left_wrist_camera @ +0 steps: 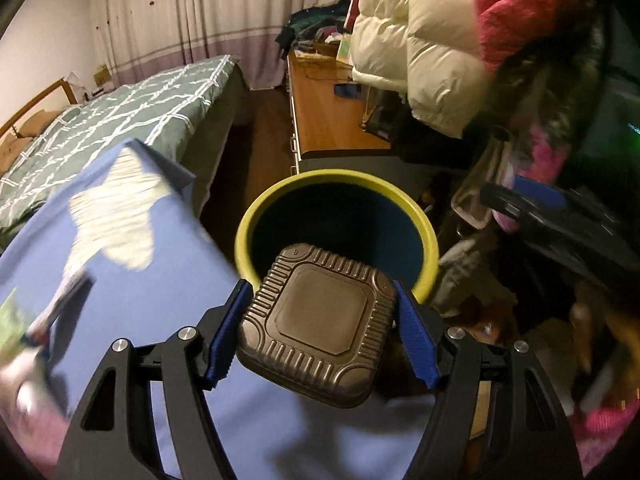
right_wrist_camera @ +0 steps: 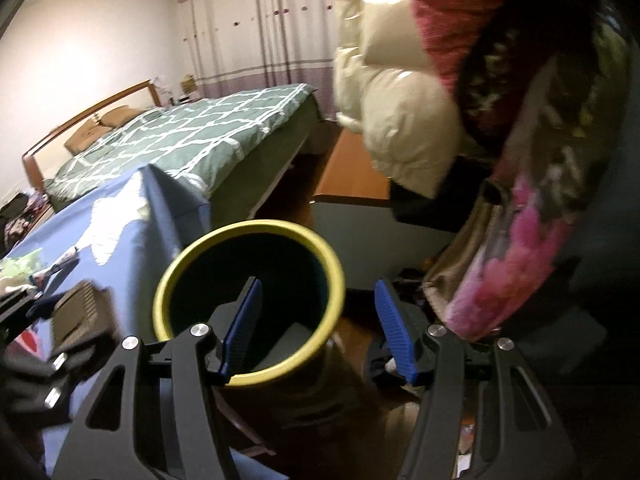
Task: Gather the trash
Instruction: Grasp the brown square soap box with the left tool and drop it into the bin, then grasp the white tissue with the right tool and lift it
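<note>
My left gripper (left_wrist_camera: 320,286) is shut on a brown ribbed square food box (left_wrist_camera: 320,328), its blue pads pressed against two opposite sides. The box hangs at the near rim of a dark bin with a yellow rim (left_wrist_camera: 336,178) that stands beside the blue-clothed table (left_wrist_camera: 168,280). In the right wrist view my right gripper (right_wrist_camera: 318,282) is open over that bin (right_wrist_camera: 248,228). One finger is over the opening and the other is outside the rim, with nothing gripped. Something pale and flat (right_wrist_camera: 296,336) lies inside the bin. The box (right_wrist_camera: 80,312) shows blurred at the left.
Small litter (right_wrist_camera: 24,268) lies on the blue cloth at the left. A bed with a green quilt (left_wrist_camera: 120,108) lies behind, and a wooden desk (left_wrist_camera: 332,112) beyond the bin. A cream puffer jacket (left_wrist_camera: 420,40) and pink garments (right_wrist_camera: 520,260) hang at the right over floor clutter.
</note>
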A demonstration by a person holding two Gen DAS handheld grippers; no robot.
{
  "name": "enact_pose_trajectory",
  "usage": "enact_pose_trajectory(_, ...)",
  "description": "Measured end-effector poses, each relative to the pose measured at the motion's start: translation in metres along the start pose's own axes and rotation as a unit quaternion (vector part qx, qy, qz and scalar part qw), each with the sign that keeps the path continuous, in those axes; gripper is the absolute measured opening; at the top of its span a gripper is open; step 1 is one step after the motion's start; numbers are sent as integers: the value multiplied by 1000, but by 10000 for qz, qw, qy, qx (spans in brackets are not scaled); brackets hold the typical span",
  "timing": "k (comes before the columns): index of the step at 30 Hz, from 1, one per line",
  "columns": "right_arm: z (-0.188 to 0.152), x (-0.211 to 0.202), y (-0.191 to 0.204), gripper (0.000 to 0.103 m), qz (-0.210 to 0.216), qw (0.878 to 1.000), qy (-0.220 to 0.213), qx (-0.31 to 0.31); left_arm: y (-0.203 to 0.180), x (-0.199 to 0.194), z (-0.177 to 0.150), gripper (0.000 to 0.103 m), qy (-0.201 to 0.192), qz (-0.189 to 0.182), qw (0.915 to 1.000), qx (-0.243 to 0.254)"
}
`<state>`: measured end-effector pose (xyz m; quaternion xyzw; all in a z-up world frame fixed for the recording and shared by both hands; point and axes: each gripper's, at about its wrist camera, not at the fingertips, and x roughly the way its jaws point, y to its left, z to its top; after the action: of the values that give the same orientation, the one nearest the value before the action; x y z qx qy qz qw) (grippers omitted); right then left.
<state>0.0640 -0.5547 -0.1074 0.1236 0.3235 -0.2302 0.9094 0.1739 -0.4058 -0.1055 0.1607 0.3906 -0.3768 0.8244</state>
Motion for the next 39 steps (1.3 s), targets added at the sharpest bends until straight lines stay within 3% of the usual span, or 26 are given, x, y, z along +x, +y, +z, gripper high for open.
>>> enact_pose_trajectory(4,1,3,-14,61,-134,9999,3,70,-2,48,25,71,250,10,9997,-32)
enact_pose_trajectory(8,-1,10,-20,61,-169,9997,91,117,-1,78,41,82,399,95,9991,-139)
enact_pose_trajectory(14,-4,16,-16,61,-131,9997,181,77,8,77,43,85,377,121,9985,-373)
enact_pose_trajectory(23,-9,20,12,62,117,9995,283,-110,29,-41,1,91,-417,488,9962,-581)
enact_pose_trajectory(27,-13,19,44,62,442,9976,368,-387,48,-103,-34,94,-781,985,9898,-665)
enact_pose_trajectory(34,-25,0,115,62,1125,9875,429,-1017,98,-181,-103,94,-955,1867,9700,-1231)
enact_pose_trajectory(39,-25,-27,168,62,1773,9741,307,-1372,139,-222,-160,94,-934,2505,9466,-1804)
